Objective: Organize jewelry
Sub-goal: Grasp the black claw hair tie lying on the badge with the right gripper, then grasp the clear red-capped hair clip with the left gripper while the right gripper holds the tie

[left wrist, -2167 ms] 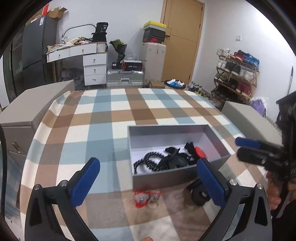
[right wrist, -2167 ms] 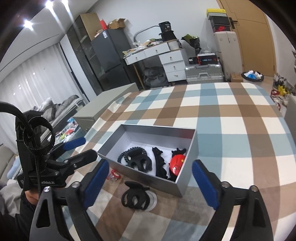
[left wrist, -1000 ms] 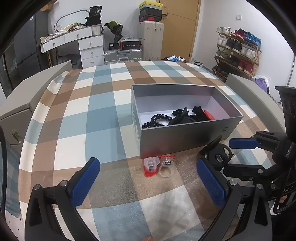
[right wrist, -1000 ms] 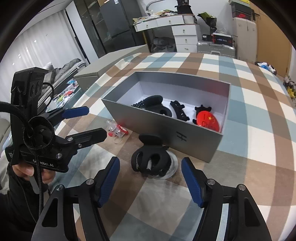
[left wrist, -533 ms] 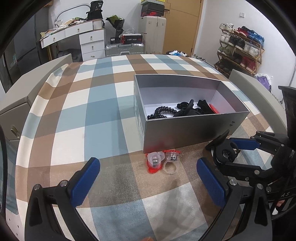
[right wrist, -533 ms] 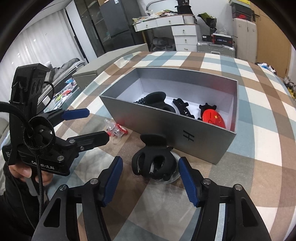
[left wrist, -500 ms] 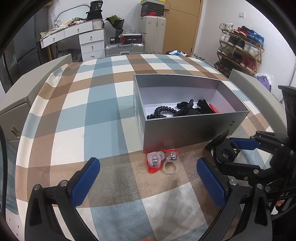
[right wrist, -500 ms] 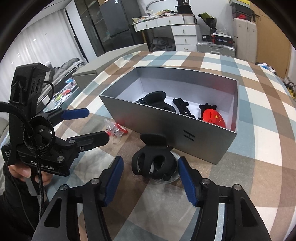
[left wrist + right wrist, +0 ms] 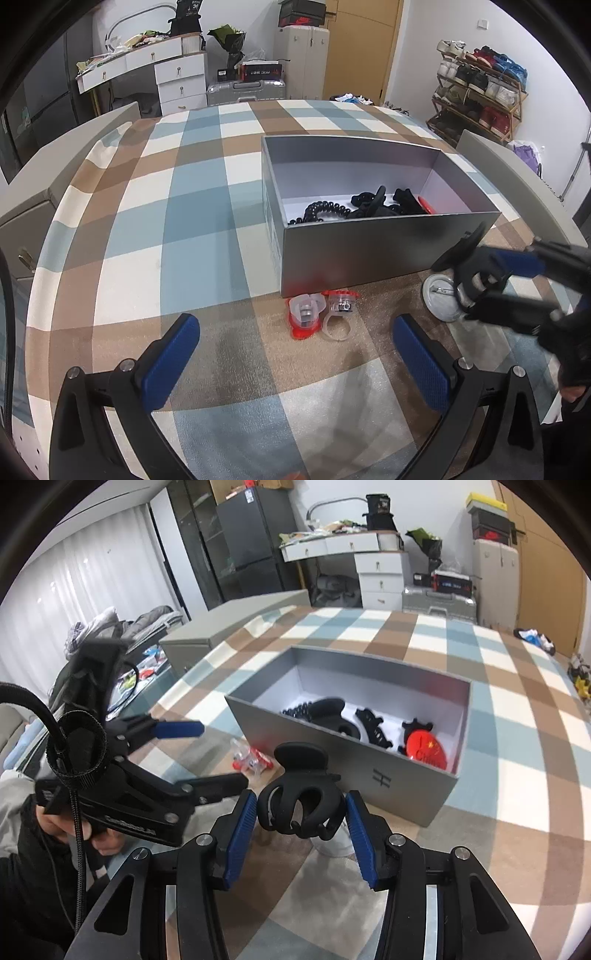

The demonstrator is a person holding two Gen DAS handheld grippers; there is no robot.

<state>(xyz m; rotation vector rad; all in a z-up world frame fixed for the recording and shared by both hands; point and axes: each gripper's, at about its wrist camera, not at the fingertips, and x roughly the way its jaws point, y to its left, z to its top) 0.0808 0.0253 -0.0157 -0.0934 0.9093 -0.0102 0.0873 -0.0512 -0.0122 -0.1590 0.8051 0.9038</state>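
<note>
The right gripper (image 9: 299,814), jaws closing around the light, stiff, springy hair claw (image 9: 300,805), probably grips best across its rounded sides.

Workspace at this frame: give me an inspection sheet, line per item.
Surface: checked tablecloth.
Job's things: grey box holding black clips and a red badge; black claw clip outside, over a round disc; two clear ring cases before the box.
Clutter: nothing seen.
Grippers: right gripper closing, claw clip between its pads; left gripper open, empty.
Cables: black cord on the left gripper.
Surroundings: white drawers, shoe rack.
</note>
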